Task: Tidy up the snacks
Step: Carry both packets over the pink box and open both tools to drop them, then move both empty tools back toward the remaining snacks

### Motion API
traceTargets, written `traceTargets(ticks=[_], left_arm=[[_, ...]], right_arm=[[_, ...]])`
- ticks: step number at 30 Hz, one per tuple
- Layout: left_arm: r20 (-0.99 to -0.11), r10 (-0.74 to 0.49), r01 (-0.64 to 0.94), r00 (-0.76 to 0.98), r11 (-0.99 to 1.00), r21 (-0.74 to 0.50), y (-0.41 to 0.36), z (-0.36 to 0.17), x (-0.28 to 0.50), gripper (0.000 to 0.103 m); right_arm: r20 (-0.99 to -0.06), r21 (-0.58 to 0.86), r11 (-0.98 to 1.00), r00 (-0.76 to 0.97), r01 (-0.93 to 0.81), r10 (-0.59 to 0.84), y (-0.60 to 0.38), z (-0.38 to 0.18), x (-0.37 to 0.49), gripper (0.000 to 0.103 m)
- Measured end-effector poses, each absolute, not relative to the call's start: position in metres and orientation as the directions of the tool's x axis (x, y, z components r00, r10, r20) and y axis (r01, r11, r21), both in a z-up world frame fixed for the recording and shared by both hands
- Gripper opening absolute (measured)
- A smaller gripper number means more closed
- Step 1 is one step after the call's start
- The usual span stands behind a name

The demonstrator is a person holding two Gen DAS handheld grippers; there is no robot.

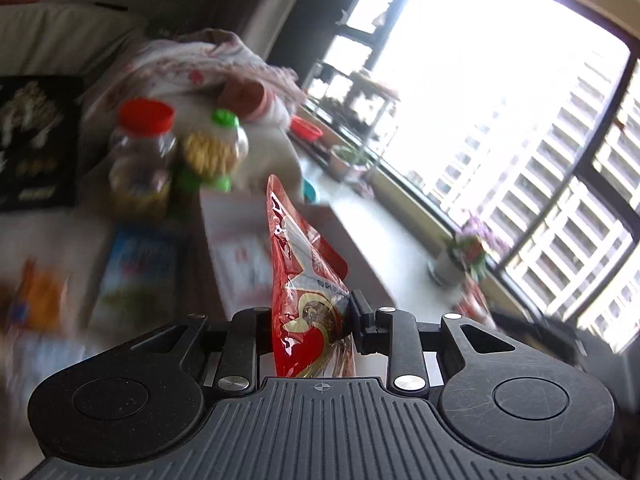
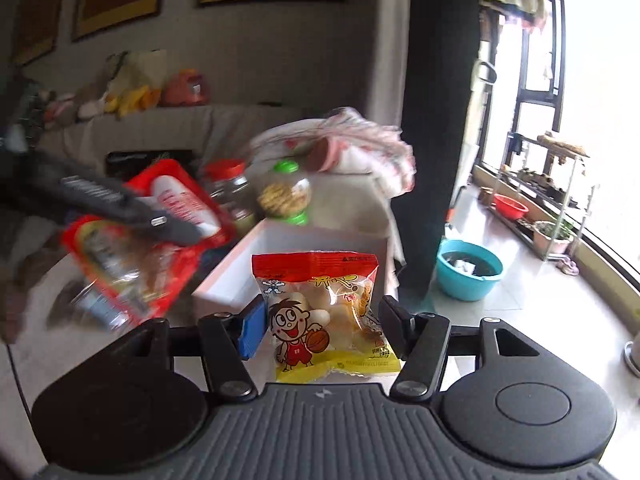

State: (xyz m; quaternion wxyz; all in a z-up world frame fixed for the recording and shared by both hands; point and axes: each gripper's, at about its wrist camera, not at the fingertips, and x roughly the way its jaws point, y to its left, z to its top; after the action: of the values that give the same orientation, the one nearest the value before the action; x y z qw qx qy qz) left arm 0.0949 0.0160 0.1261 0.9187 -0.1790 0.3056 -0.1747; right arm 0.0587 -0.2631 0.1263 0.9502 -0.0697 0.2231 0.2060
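Observation:
My left gripper (image 1: 310, 320) is shut on a red snack bag (image 1: 302, 264), held edge-on and raised above the table. The same gripper and bag (image 2: 132, 240) show blurred at the left of the right wrist view. My right gripper (image 2: 322, 326) is shut on a red-and-yellow cartoon-boy snack pack (image 2: 326, 316), held just in front of a white box (image 2: 248, 268). The white box also shows in the left wrist view (image 1: 236, 216), beyond the red bag.
A red-lidded jar (image 1: 142, 152) and a green-capped jar (image 1: 214, 148) stand behind the box, with a bundled cloth bag (image 2: 352, 140) beyond. Blurred snack packets (image 1: 136, 272) lie on the table at left. A blue basin (image 2: 470, 272) and a plant rack (image 2: 548, 200) stand by the window.

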Motion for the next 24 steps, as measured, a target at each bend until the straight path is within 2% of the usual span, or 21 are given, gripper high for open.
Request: traceTargets(ticks=[3,8,10,15,17,20,24], left_arm=[[-0.502,-0.418,0.164,0.757,0.865,-0.474,0.005,0.115,0.157,0.031],[-0.588,-0.378,0.115,0.715,0.893,-0.434,-0.005,0.077,0.240,0.031],[-0.564,-0.364,0.106,0.741,0.893,-0.437,0.005,0.078,0.243,0.038],[-0.455,-0.341,0.106,0.822,0.878,-0.467,0.044,0.102,0.207,0.038],[-0.447,-0.330,0.094,0.831,0.876,-0.473,0.057,0.103,0.186,0.038],[-0.499,-0.306,0.063,0.811,0.893,-0.445,0.070,0.090,0.141,0.038],[-0.558,-0.267,-0.006,0.785,0.898,-0.439,0.103,0.056,0.075,0.038]], right_arm=[[-0.473,-0.023,0.922,0.817,-0.386,0.330,-0.262,0.124,0.087,0.060],[-0.550,0.027,0.931,0.772,-0.365,0.318,-0.258,0.115,0.130,0.060],[-0.567,0.039,0.936,0.763,-0.350,0.309,-0.256,0.114,0.145,0.060],[-0.593,0.100,0.935,0.734,-0.341,0.331,-0.237,0.122,0.198,0.060],[-0.606,0.143,0.928,0.711,-0.344,0.357,-0.223,0.127,0.232,0.068],[-0.665,0.157,0.938,0.668,-0.310,0.332,-0.202,0.128,0.276,0.072],[-0.670,0.137,0.946,0.676,-0.294,0.307,-0.192,0.127,0.270,0.072]])
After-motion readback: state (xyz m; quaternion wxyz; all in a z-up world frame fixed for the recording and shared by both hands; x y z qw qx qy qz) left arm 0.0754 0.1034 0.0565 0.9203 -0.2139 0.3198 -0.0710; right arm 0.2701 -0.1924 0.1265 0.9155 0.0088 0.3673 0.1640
